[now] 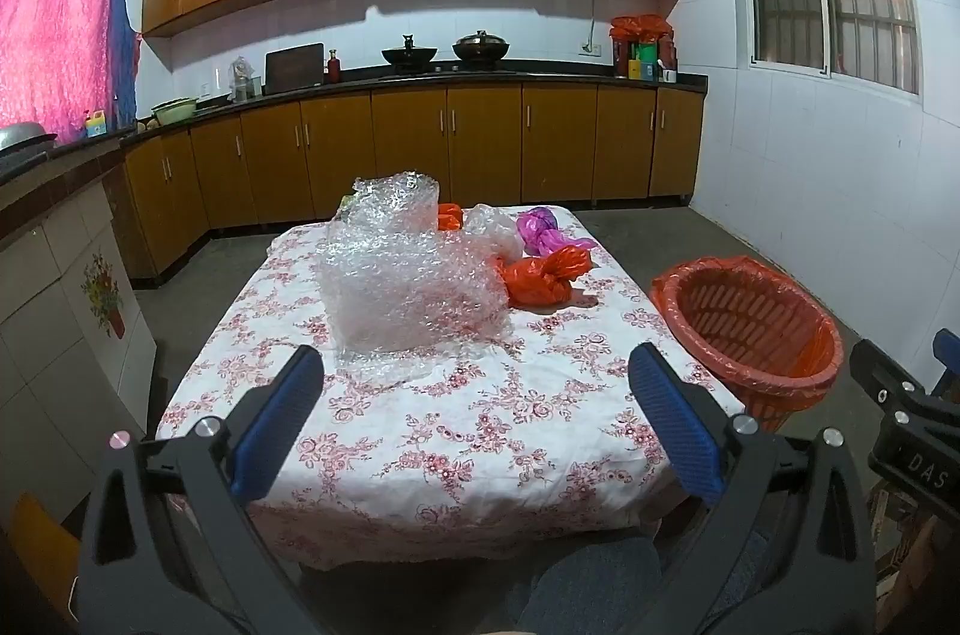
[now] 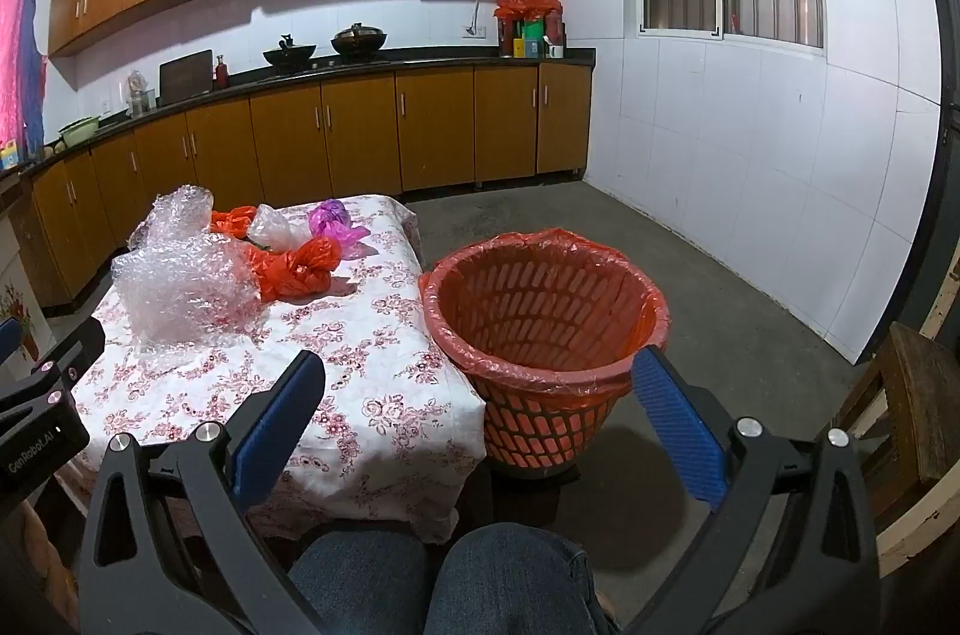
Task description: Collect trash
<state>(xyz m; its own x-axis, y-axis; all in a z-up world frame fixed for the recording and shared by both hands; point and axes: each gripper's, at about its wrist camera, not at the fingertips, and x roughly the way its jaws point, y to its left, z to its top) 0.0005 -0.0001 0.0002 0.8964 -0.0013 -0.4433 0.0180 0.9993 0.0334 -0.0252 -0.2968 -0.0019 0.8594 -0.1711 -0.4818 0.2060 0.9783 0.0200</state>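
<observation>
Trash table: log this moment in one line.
left gripper: open, empty | right gripper: open, empty | bubble wrap: on table | basket: empty

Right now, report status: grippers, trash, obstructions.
Left gripper open, right gripper open, both empty. Bubble wrap, knotted orange bag, purple bag on table. Lined basket beside table, nothing blocking.

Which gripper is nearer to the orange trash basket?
Right. The right gripper hovers open just short of the orange trash basket, one fingertip overlapping its rim. The left gripper, also open, is over the table's near edge, with the basket off to its right.
</observation>
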